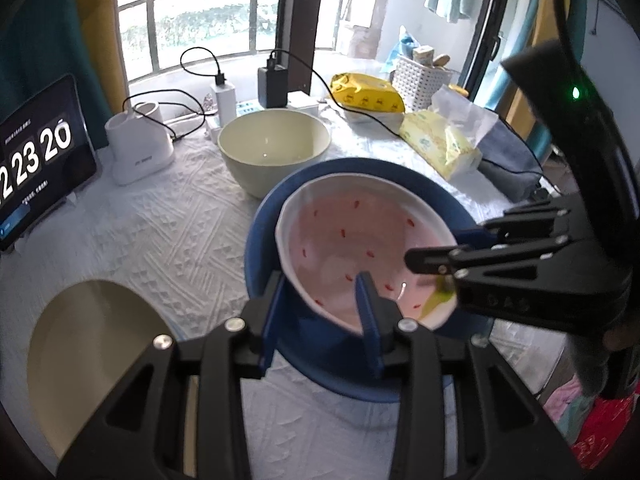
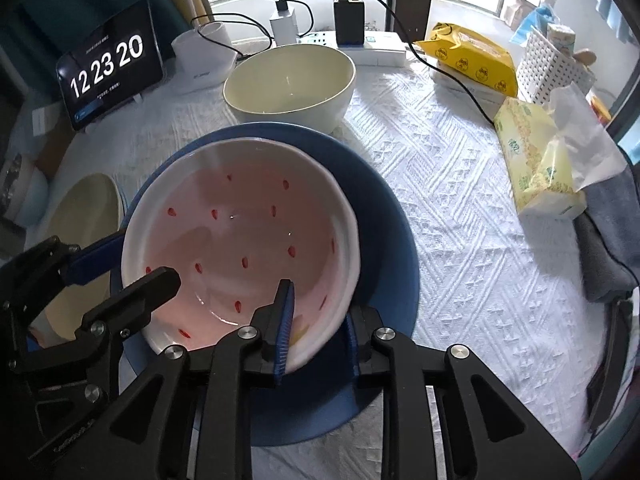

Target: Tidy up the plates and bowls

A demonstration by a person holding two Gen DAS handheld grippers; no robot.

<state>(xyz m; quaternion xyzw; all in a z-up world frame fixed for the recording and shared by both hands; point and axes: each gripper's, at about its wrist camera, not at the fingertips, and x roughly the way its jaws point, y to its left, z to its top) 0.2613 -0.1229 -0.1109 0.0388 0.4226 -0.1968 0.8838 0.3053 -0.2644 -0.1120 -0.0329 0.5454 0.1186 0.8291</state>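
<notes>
A pink bowl with red speckles and a white rim (image 1: 352, 240) (image 2: 244, 236) sits tilted over a blue plate (image 1: 264, 216) (image 2: 384, 216). My left gripper (image 1: 320, 312) straddles the bowl's near rim, one finger inside and one outside; it also shows in the right wrist view (image 2: 124, 264). My right gripper (image 2: 320, 320) straddles the bowl's rim on the other side; it also shows in the left wrist view (image 1: 448, 248). A cream bowl (image 1: 274, 146) (image 2: 290, 80) stands behind. A cream plate (image 1: 96, 356) (image 2: 84, 220) lies at the left.
A tablet clock (image 2: 110, 66), a white holder (image 1: 138, 144), chargers with cables (image 1: 272, 84), a yellow wipes pack (image 2: 468, 58), a tissue pack (image 2: 536, 160), a white basket (image 2: 552, 64) and a grey cloth (image 2: 604, 240) ring the white-clothed table (image 2: 460, 240).
</notes>
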